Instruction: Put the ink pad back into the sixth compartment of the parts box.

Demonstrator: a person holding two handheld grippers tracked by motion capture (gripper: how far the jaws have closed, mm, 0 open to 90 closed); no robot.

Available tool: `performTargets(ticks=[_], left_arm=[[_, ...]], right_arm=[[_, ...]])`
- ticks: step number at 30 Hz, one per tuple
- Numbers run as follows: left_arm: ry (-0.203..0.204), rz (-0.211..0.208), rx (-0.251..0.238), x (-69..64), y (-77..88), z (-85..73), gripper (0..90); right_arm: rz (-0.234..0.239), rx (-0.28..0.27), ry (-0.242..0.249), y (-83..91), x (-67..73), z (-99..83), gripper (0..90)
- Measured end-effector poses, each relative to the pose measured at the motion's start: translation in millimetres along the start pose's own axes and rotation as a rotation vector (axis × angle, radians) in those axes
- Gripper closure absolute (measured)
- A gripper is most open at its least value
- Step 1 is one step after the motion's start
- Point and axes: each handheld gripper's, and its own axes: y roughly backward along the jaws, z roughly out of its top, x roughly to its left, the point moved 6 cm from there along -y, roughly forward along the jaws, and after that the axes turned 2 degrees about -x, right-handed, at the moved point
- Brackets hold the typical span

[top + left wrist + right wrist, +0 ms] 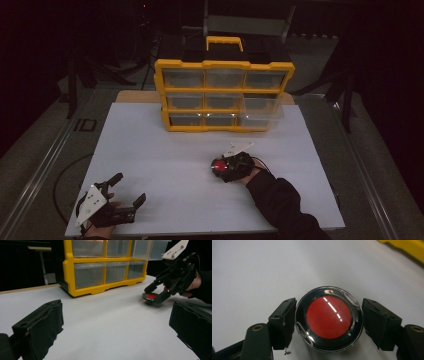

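I'm at the white table, the yellow drawer cabinet standing at its far side with one clear drawer on its lower right pulled partly out. Between me and that cabinet, right of the middle, lies the round red disc with its clear shiny rim, flat on the table surface and well apart from the cabinet.

My right gripper is down over it now, one jaw on each side of the rim. To do this grab well, I judge I need the pads square on opposite sides of the rim, low enough to catch the edge and not the sloped top, since that glossy casing looks slippery and could squirt out. A straight lift, no twisting, and then a gentle carry; the open drawer looks the likely place for it.

Now the fingers. On the right, the left pad sits against the rim and the other is hard by it on the opposite side, a sliver of gap perhaps; I take it as pinching the disc across its width, closed as far as the disc allows.

My left gripper rests at the near left corner of the table, jaws spread wide, holding nothing and touching nothing between its pads.
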Motion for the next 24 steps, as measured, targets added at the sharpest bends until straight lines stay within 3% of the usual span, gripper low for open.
performTargets(ticks=[24], left_arm=[[0.004,0.003,0.000,0.4,-0.2,-0.2,0.0]], right_arm=[[0.004,0.036,0.048,48.2,4.1,32.2,29.6]])
